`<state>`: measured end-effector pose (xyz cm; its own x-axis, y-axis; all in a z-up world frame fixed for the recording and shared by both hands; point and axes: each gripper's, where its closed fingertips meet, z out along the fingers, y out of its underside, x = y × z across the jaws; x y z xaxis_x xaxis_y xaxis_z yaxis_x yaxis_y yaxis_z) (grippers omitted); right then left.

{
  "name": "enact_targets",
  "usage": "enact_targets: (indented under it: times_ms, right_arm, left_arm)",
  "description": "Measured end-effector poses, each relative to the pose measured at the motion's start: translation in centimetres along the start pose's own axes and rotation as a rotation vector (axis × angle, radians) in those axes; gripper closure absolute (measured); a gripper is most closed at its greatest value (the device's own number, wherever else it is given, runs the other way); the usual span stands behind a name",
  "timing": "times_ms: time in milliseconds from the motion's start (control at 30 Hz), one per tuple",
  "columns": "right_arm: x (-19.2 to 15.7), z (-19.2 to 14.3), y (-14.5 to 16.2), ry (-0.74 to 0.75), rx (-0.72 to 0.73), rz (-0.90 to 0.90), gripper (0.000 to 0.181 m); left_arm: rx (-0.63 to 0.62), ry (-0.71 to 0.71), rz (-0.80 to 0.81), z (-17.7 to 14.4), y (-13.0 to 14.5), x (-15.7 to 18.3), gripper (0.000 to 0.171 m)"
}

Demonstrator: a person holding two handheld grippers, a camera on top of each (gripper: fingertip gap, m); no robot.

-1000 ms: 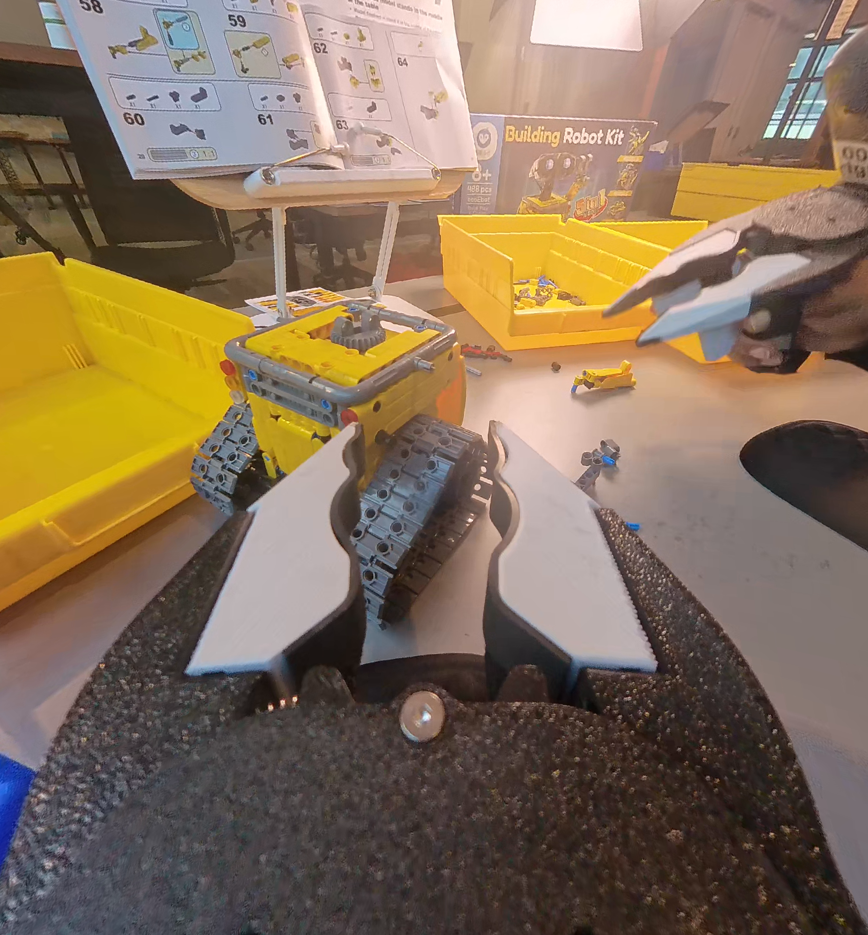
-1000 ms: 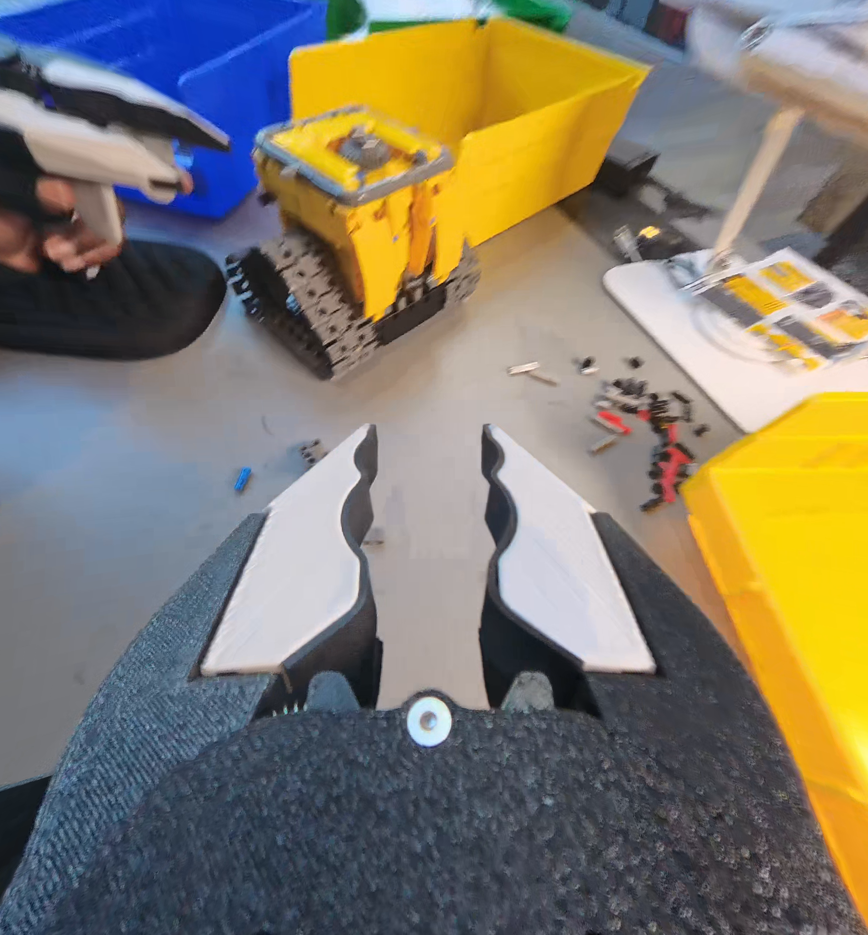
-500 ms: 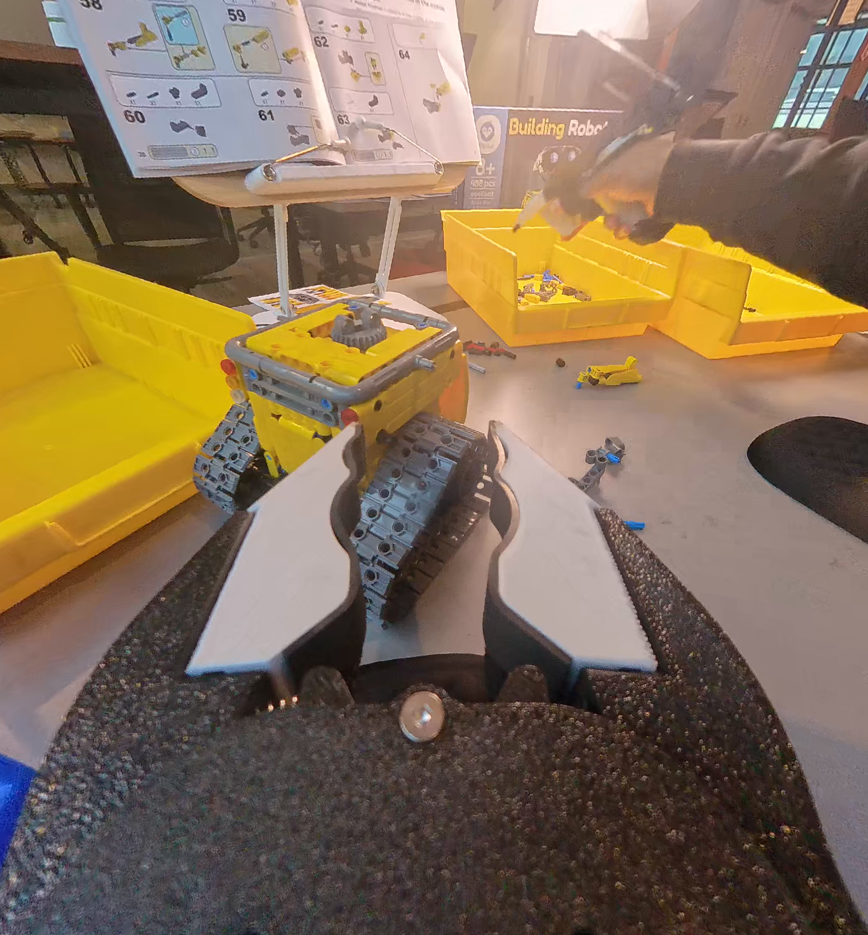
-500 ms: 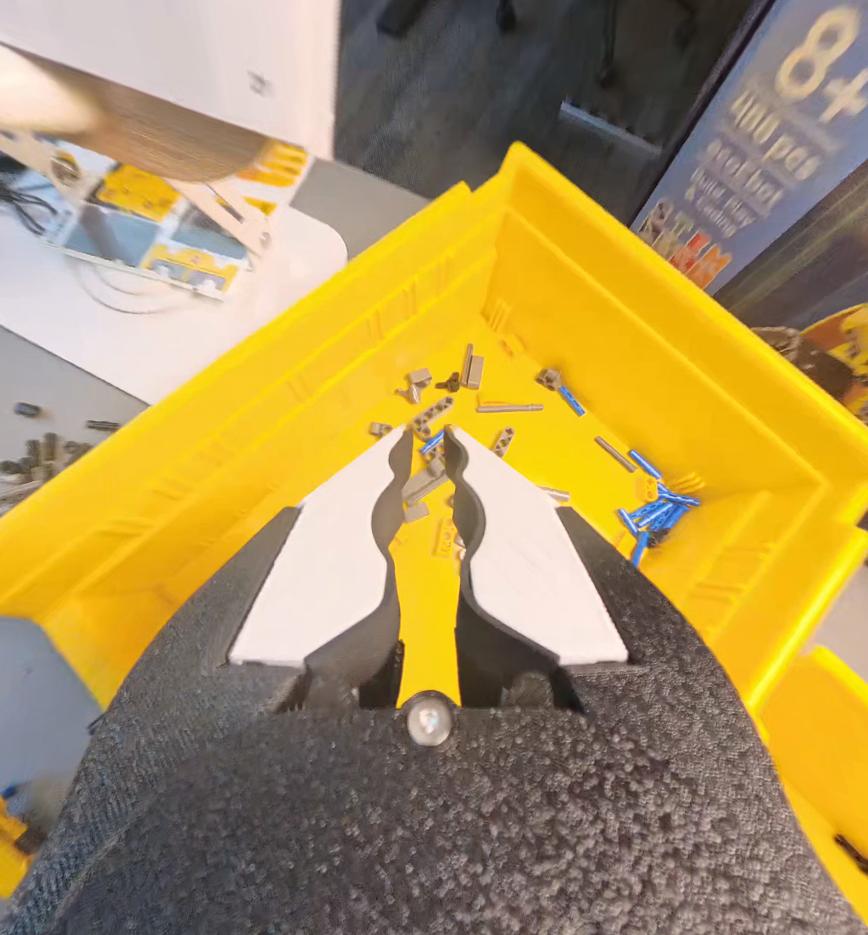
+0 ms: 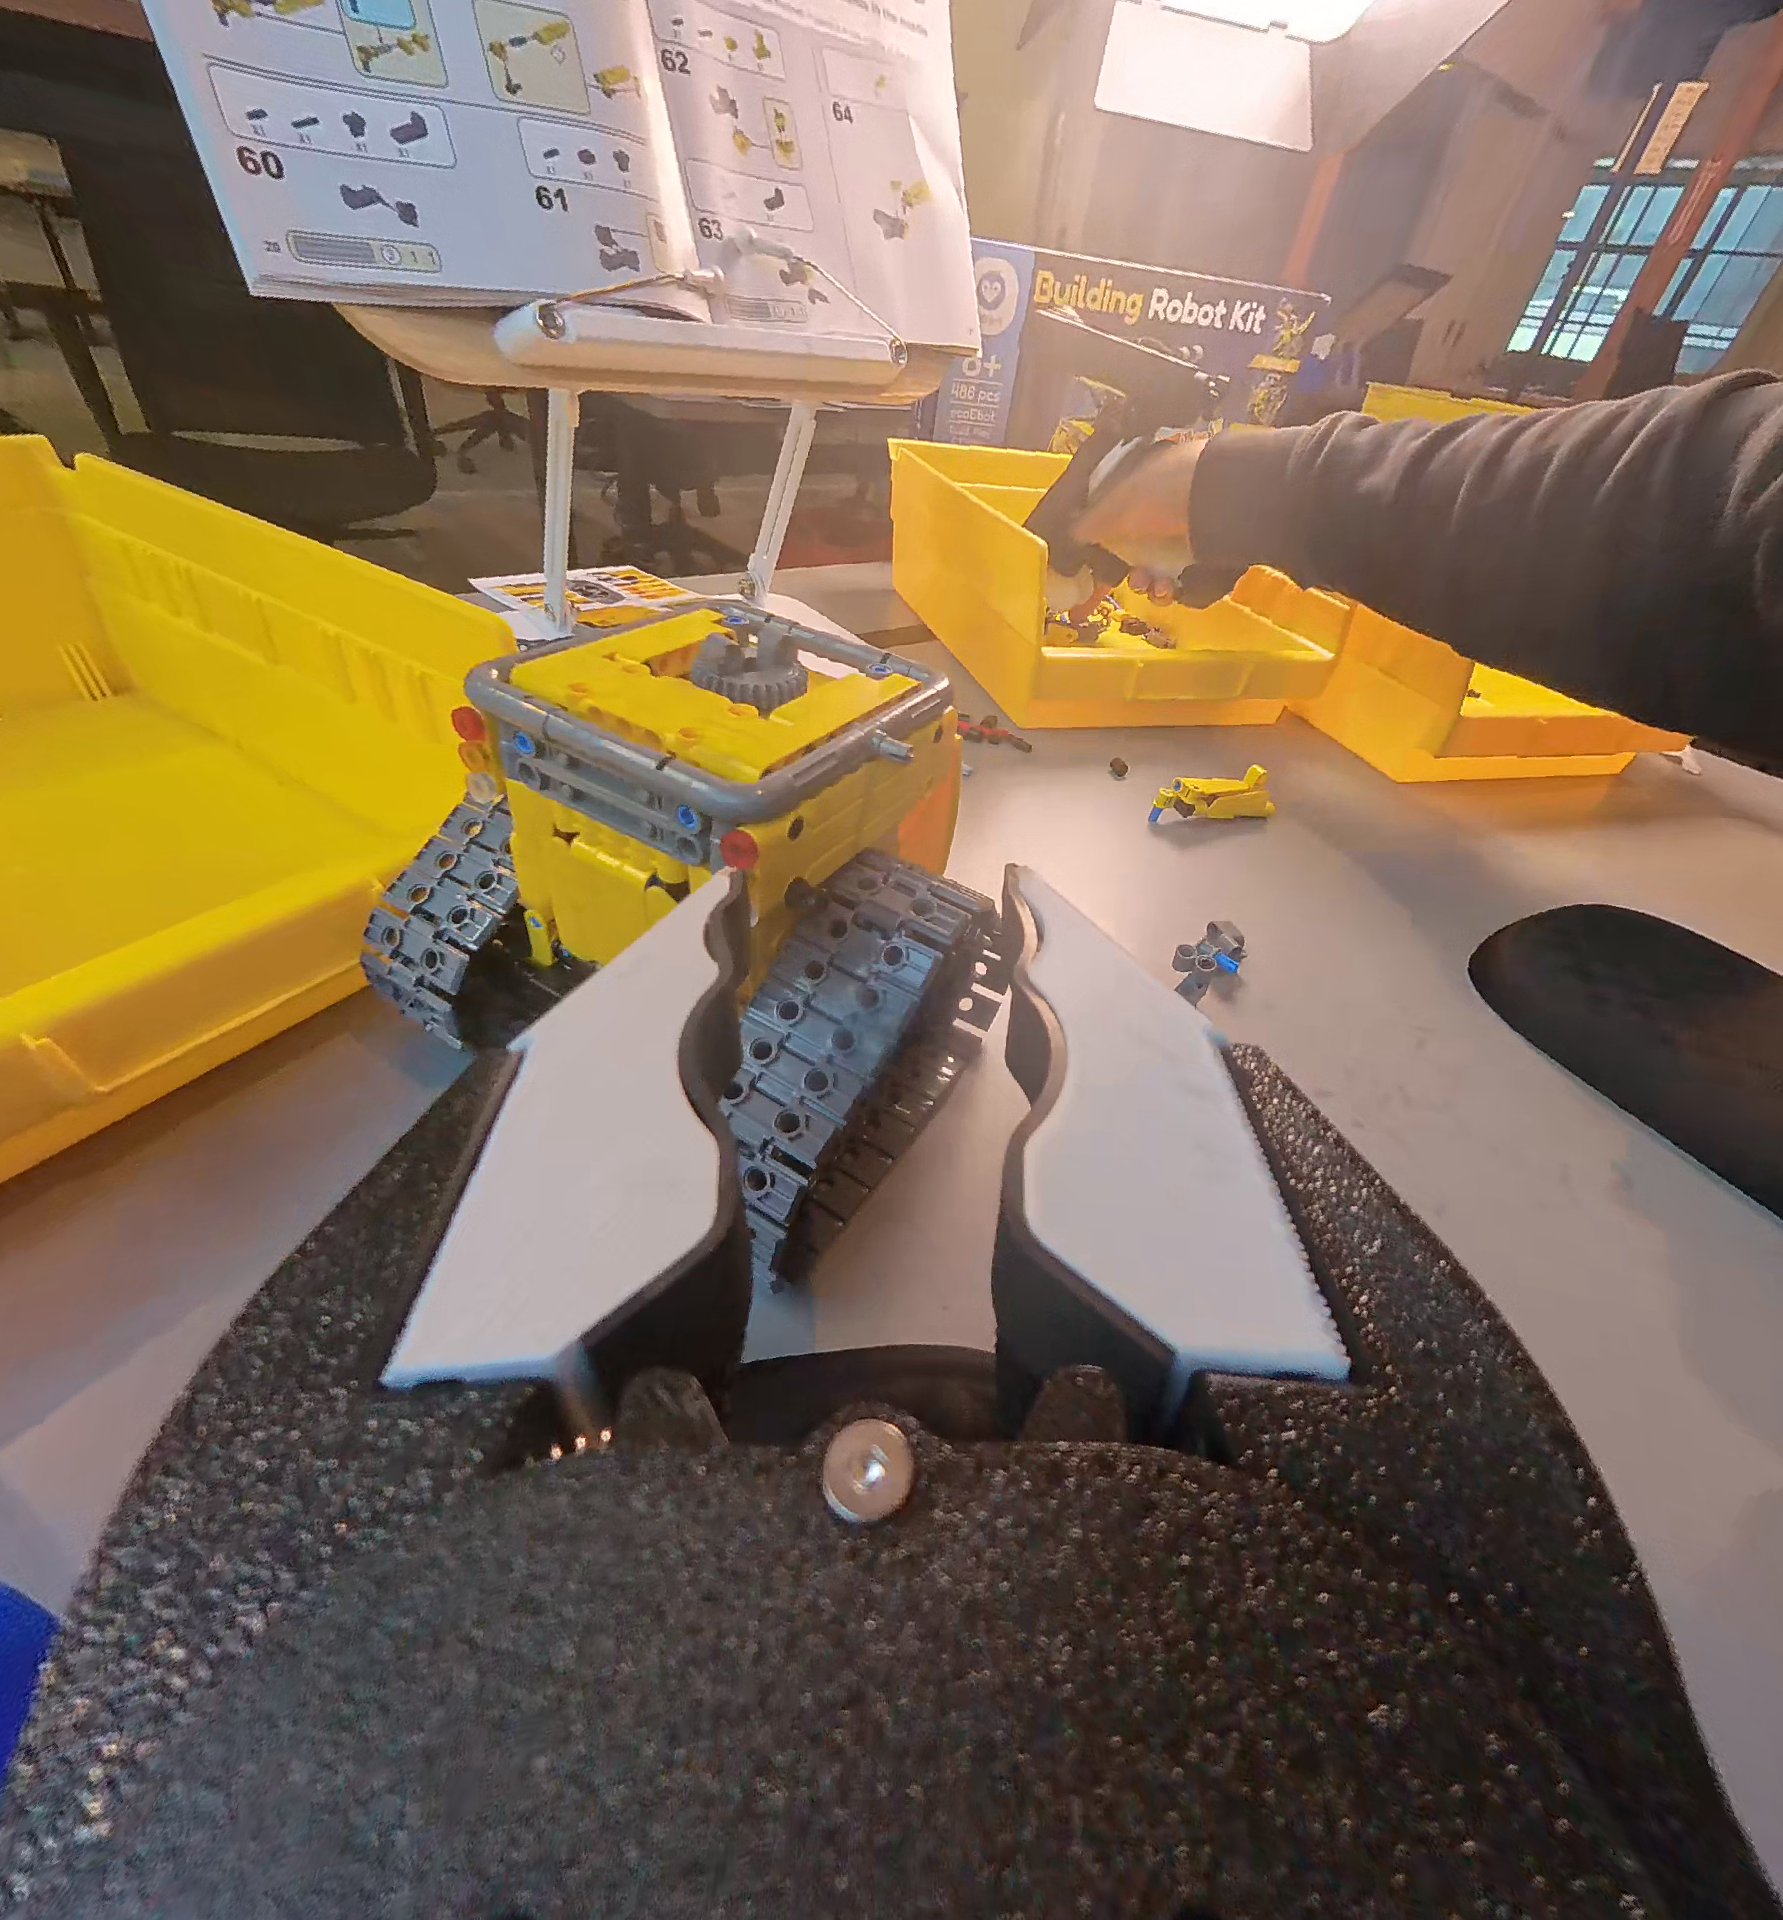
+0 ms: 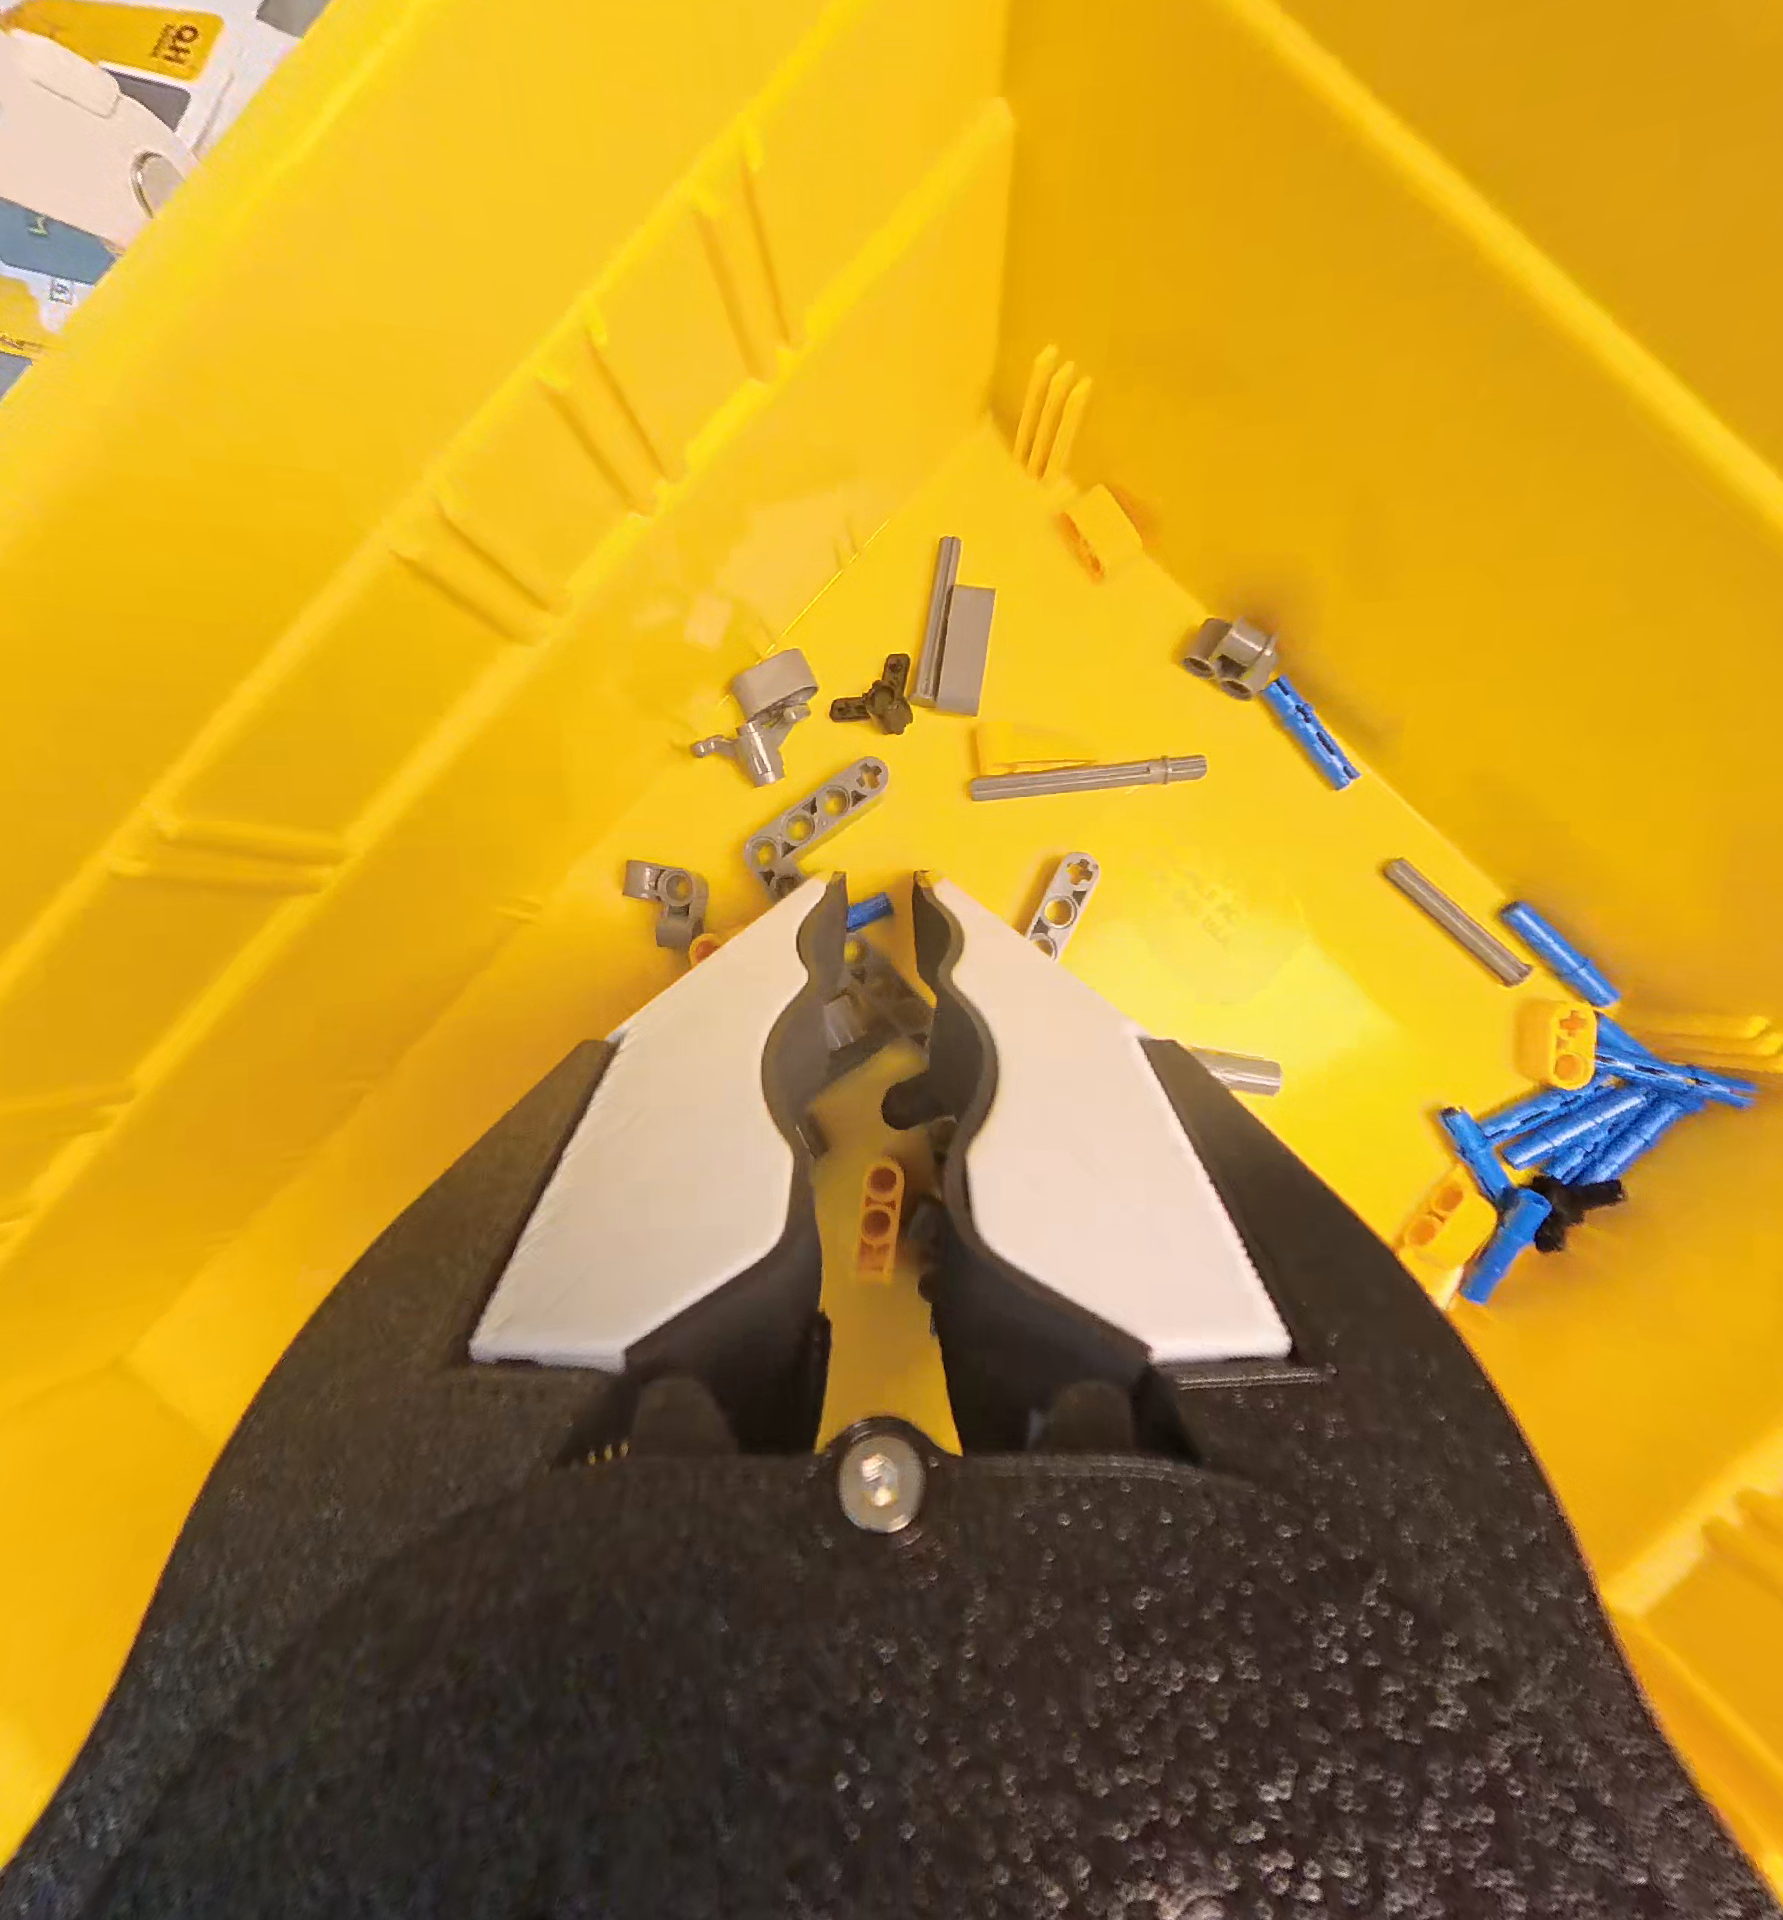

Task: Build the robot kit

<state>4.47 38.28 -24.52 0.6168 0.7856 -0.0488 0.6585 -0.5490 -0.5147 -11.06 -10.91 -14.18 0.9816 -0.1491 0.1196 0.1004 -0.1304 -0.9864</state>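
My left gripper is open and low over the table. The right grey track of a yellow tracked robot model shows between its fingers. I cannot tell if they touch it. My right gripper is down inside a yellow bin, its fingertips only narrowly apart above loose small parts. A dark grey part and an orange connector show between the fingers, and a blue pin lies at the left tip. In the left wrist view, a dark-sleeved arm reaches into that bin.
A large yellow bin stands left of the model. An instruction booklet on a stand and a kit box are behind. A small yellow sub-assembly and a grey-blue piece lie on the table. Blue pins are piled in the bin. The tips of one gripper are about 55 cm away from the tips of the other. My right tips are about 40 cm from the grey-blue piece, my left tips only 15 cm.
My right gripper swung from over the table to the far yellow bin, dropped down among the parts, and its fingers narrowed. My left gripper and the model have not moved.
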Motion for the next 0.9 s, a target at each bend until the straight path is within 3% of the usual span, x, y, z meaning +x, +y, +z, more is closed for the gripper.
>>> enact_targets:
  times_ms: [200,433,567,900]
  right_arm:
    - [-0.1,-0.1,0.3,0.016,-0.046,-0.007,0.181]
    - [-0.6,-1.0,0.0,0.008,-0.001,-0.052,0.181]
    - [-1.2,-1.0,0.4,-0.025,0.012,-0.083,0.161]
    - [-1.5,-1.3,0.9,-0.065,-0.043,-0.146,0.155]
  left_arm:
    - [0.006,0.002,-0.013,-0.1,-0.1,-0.1,0.125]
    - [0.013,-0.002,-0.005,-0.2,-0.2,-0.1,0.125]
    - [0.004,-0.002,0.007,0.0,-0.1,0.0,0.125]
    - [0.01,-0.007,0.016,-0.1,-0.1,0.1,0.125]
